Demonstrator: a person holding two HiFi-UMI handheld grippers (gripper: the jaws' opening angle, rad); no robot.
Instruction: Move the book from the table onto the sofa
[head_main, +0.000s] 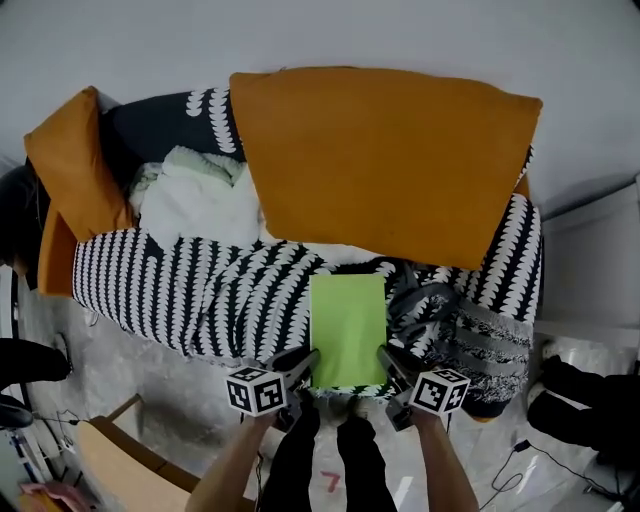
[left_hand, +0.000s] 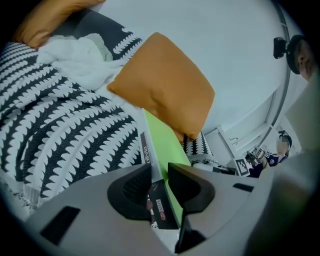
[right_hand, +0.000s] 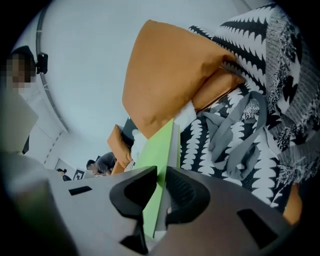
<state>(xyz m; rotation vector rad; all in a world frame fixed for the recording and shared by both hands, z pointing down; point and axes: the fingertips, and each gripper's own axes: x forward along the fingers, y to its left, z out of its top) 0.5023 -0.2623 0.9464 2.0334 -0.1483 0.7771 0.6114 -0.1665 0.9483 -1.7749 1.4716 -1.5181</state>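
Head view: the green book (head_main: 347, 328) is held level over the sofa (head_main: 190, 290) seat, just in front of the orange cushion (head_main: 380, 160). The left gripper (head_main: 300, 365) is at the book's near-left corner and the right gripper (head_main: 392, 362) at its near-right.

Left gripper view: the jaws are clenched on the book's edge, which runs on toward the cushion.

Right gripper view: the jaws likewise clamp the book.

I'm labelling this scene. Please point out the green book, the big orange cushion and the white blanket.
green book (head_main: 347, 330), head view, middle of its cover.
big orange cushion (head_main: 385, 160), head view, centre of its front.
white blanket (head_main: 200, 205), head view, middle of the heap.
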